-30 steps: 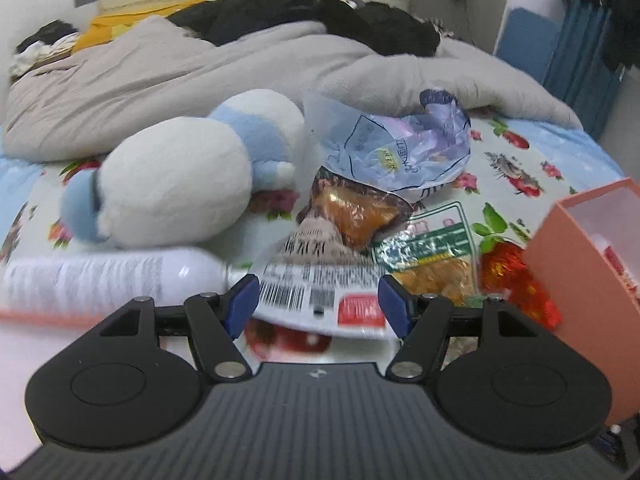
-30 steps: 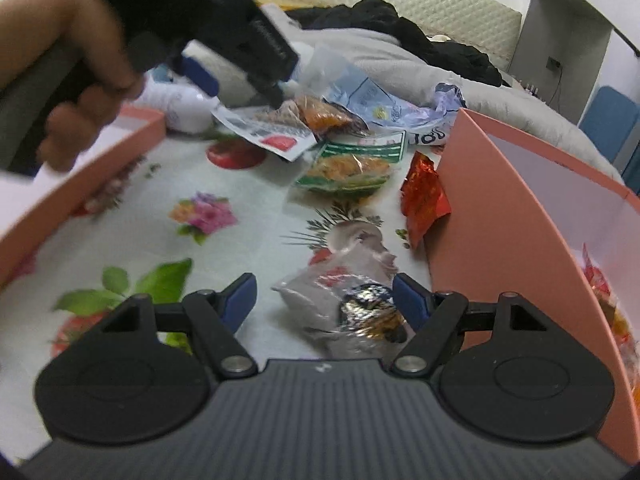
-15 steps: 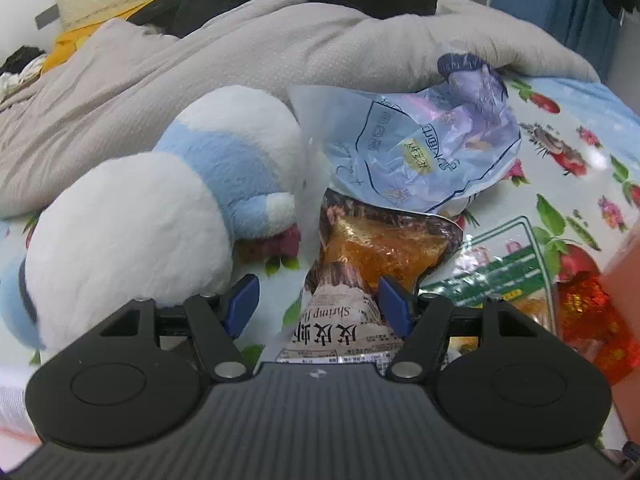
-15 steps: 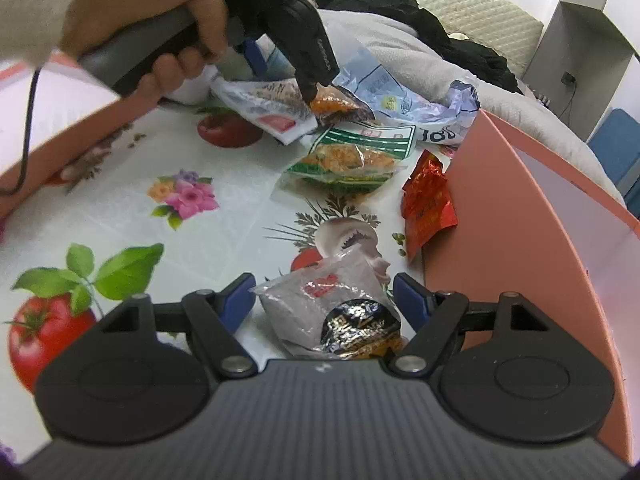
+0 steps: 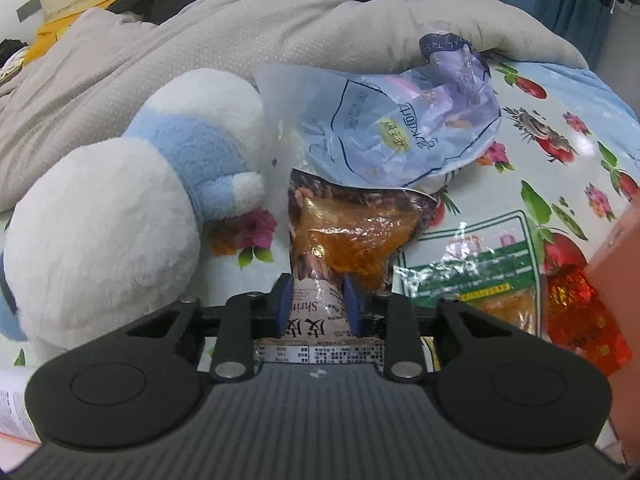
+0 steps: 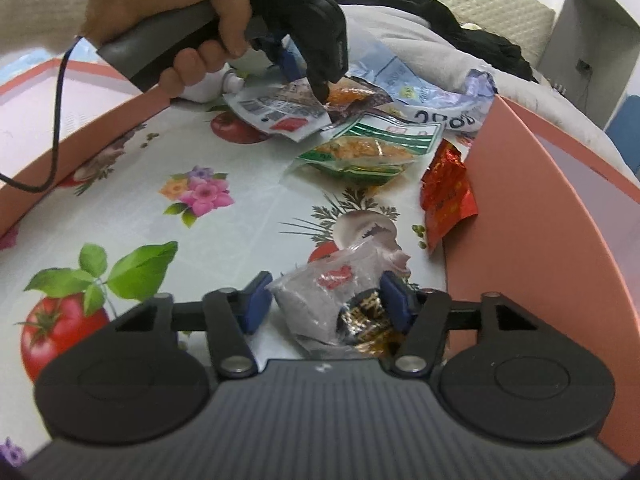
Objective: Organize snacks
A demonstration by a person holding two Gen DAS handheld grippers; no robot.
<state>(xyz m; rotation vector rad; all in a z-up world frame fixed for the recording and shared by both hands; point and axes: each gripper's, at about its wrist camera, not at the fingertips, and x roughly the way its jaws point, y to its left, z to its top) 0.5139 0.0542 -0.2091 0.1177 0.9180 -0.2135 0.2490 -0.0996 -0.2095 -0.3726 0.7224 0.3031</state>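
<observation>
My left gripper (image 5: 317, 300) is shut on the shrimp snack packet (image 5: 344, 236), a clear-fronted bag with orange contents and white printed end; it also shows in the right wrist view (image 6: 288, 110) under the left gripper (image 6: 308, 76). My right gripper (image 6: 326, 300) is partly closed around a grey crumpled snack bag (image 6: 340, 292) lying on the floral cloth; the pads (image 6: 394, 300) sit beside it. A green snack packet (image 6: 372, 148), a red foil packet (image 6: 448, 192) and a pale blue bag (image 5: 396, 128) lie nearby.
A pink box (image 6: 540, 216) stands at the right, with its wall close to my right gripper. A pink lid or tray (image 6: 48, 112) lies at the left. A white and blue plush toy (image 5: 120, 208) and a grey blanket (image 5: 160, 48) lie behind the snacks.
My left gripper moved forward over the shrimp packet and shut on it. My right gripper narrowed around the grey bag.
</observation>
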